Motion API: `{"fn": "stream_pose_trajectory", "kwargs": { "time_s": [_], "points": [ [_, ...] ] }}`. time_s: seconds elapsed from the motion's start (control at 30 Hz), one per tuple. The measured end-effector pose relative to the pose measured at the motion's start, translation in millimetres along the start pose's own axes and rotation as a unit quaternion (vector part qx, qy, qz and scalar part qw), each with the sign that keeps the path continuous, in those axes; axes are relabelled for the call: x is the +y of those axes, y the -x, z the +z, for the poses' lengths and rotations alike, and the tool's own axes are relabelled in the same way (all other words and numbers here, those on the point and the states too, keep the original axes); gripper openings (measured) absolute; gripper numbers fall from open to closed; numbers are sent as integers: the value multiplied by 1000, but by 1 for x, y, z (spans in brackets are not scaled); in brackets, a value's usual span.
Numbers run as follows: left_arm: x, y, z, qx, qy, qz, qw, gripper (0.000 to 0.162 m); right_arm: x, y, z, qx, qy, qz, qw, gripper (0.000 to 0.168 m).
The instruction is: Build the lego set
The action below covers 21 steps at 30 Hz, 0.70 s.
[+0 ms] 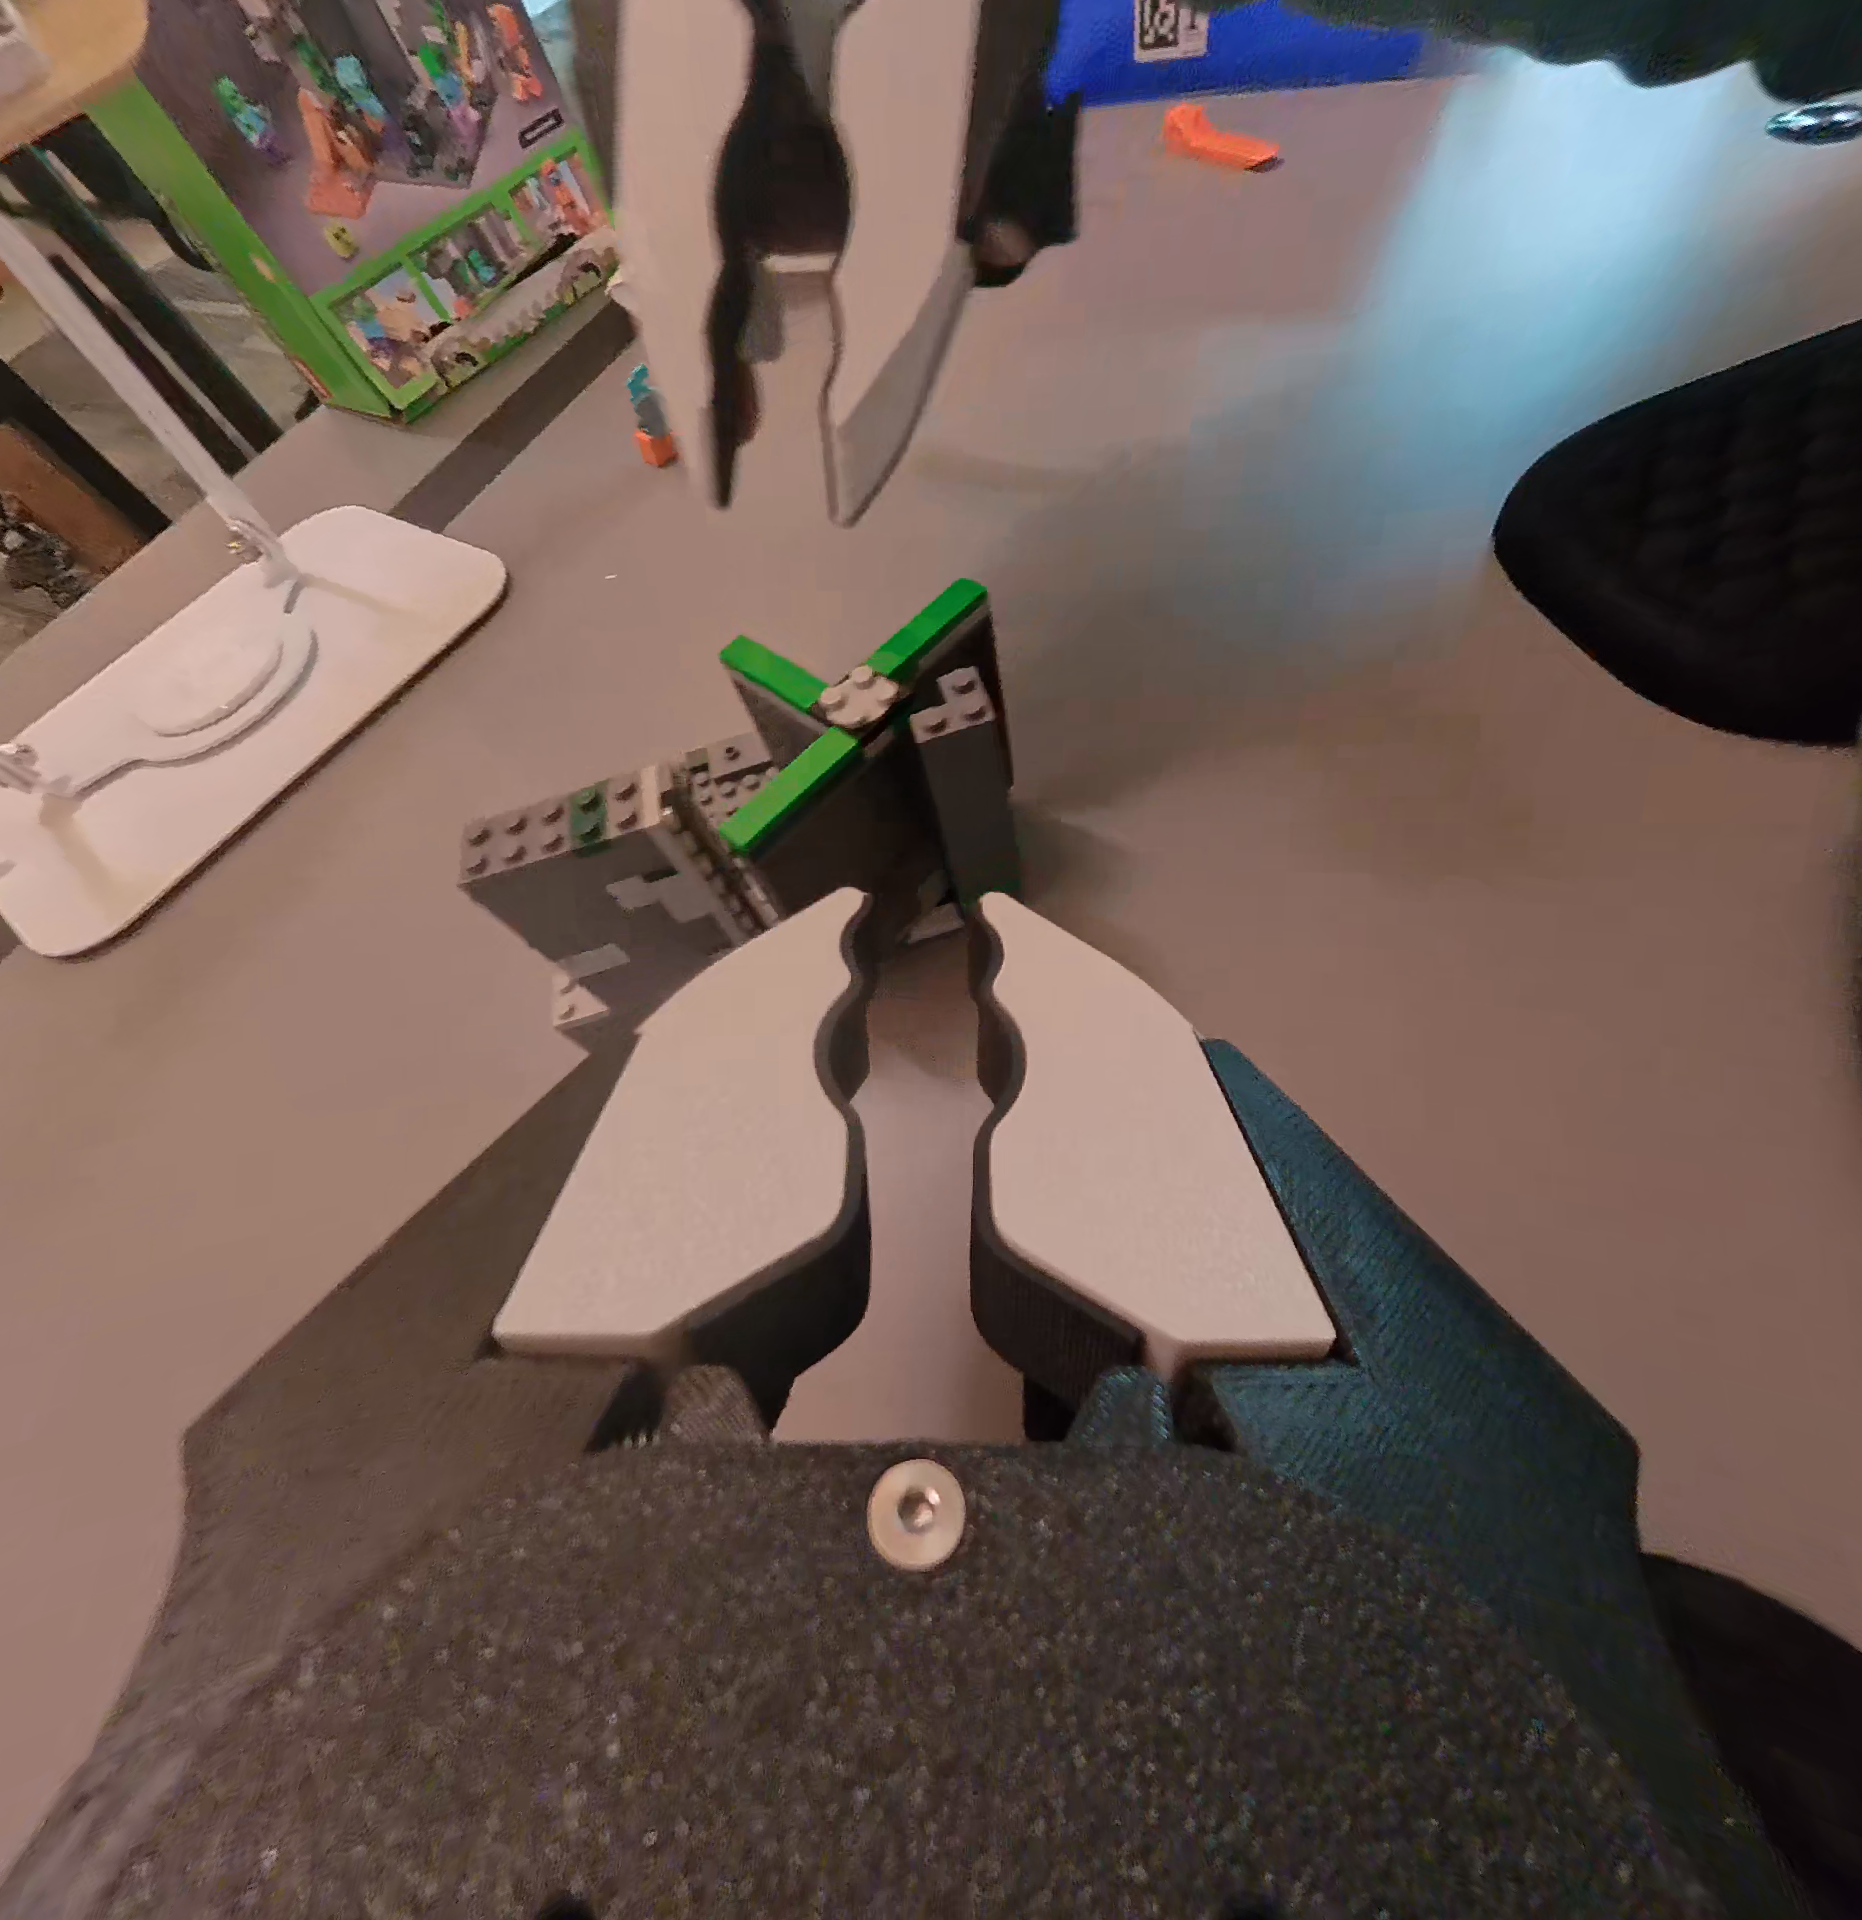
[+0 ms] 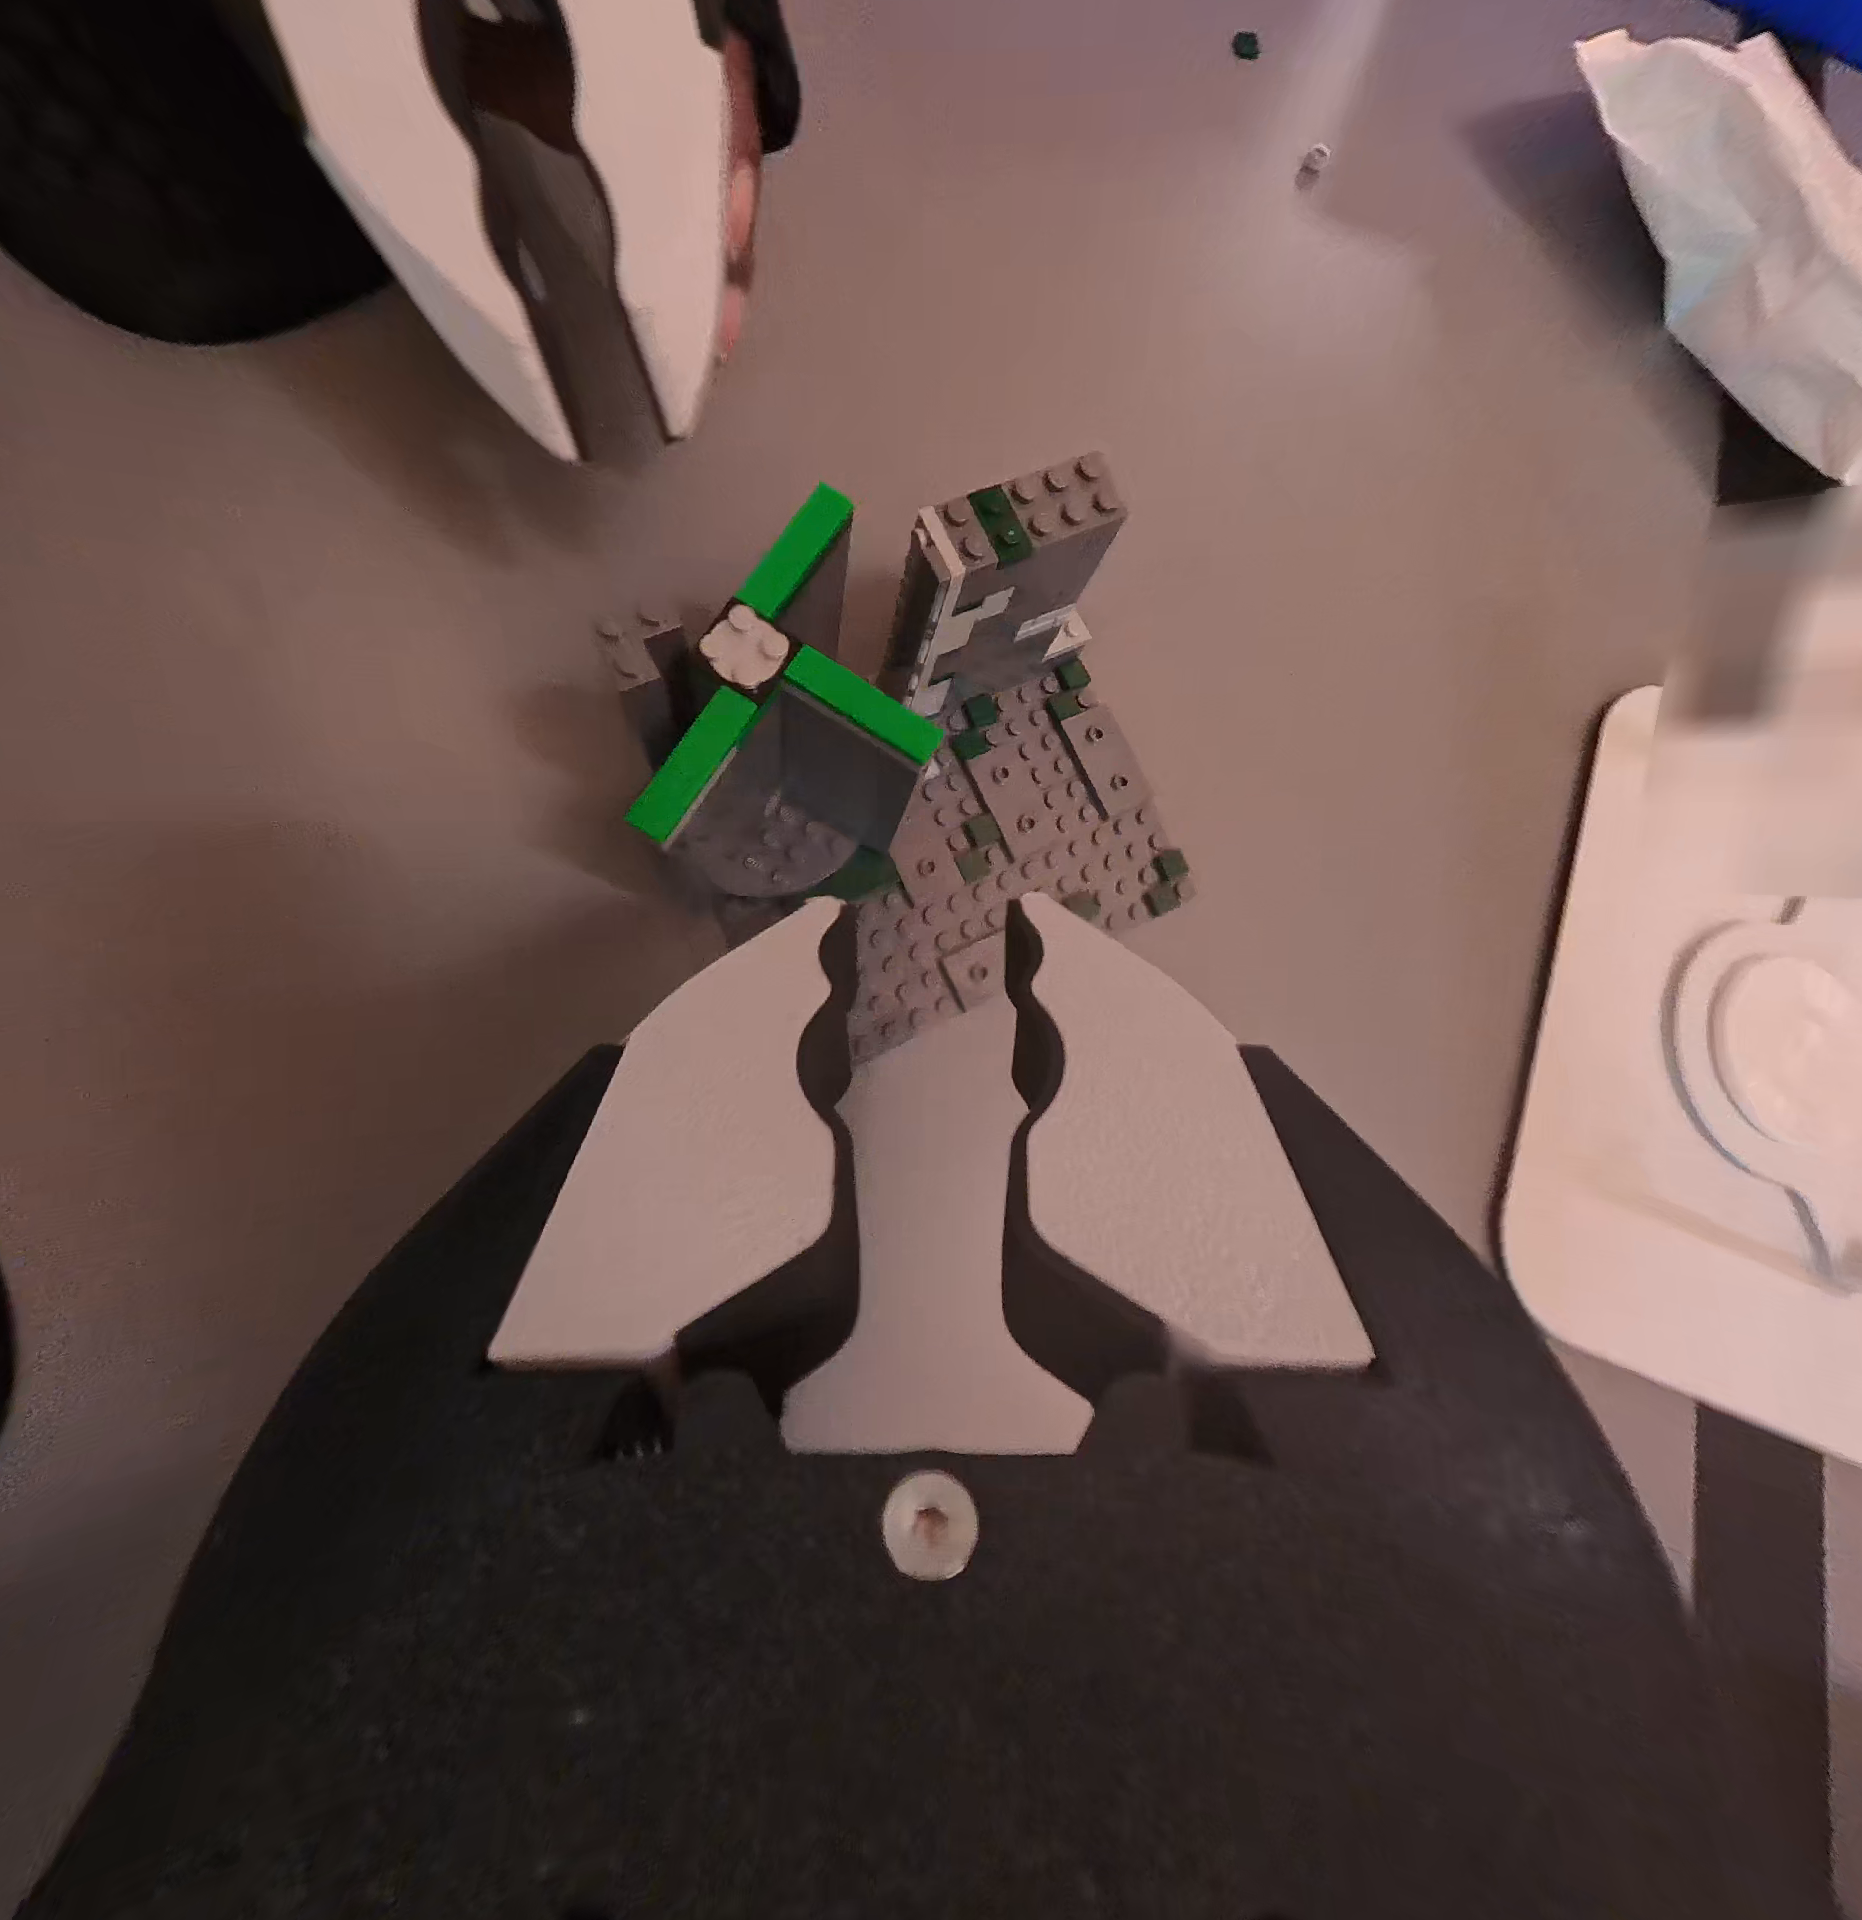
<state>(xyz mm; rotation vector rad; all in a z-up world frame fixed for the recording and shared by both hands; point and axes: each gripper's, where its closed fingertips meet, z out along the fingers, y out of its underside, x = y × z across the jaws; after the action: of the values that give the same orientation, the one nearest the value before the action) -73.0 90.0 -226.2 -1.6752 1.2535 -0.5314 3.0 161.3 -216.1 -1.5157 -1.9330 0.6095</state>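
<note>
A partly built lego model stands on the grey table. It has a grey studded baseplate (image 2: 1062,831), a grey wall (image 2: 1020,561) and a dark pillar topped with bright green tiles in a cross (image 2: 781,675). The model also shows in the left wrist view (image 1: 854,748). My left gripper (image 1: 922,914) is open and empty, its tips just short of the model's near side. My right gripper (image 2: 929,914) is open and empty, hovering over the baseplate's near edge. Each gripper shows in the other's view, above the model: the right gripper (image 1: 781,499) and the left gripper (image 2: 620,442).
A white stand base (image 1: 231,707) lies left of the model; it also shows in the right wrist view (image 2: 1685,1143). The lego box (image 1: 387,208), a small figure (image 1: 652,416) and an orange piece (image 1: 1218,140) are farther back. A crumpled white bag (image 2: 1758,239) and a black mesh object (image 1: 1716,551) lie nearby. The grippers' ends are close to 11 cm from one another. From either gripper's tips it is about 25 cm to the black mesh object (image 1: 1716,551).
</note>
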Motion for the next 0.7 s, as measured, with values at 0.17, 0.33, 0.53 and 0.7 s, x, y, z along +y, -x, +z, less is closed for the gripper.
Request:
{"fn": "stream_pose_trajectory", "kwargs": {
  "time_s": [0.17, 0.33, 0.53, 0.7],
  "points": [
    [-8, -20, 13, 12, 12, -47, 999, 16, -11, -1, 27, -72, 4, -51, 996, 38],
    [-6, -26, 22, -15, 29, -58, 998, 18, -19, 9, 41, -124, 6, -97, 988, 32],
    [-3, -24, 21, -30, 32, -69, 997, 18, -13, 13, 37, -101, -8, -88, 991, 16],
    [-1, -20, 22, -34, 35, -66, 997, 18, -5, 19, 28, -60, -10, -65, 996, 12]
  ]
}}
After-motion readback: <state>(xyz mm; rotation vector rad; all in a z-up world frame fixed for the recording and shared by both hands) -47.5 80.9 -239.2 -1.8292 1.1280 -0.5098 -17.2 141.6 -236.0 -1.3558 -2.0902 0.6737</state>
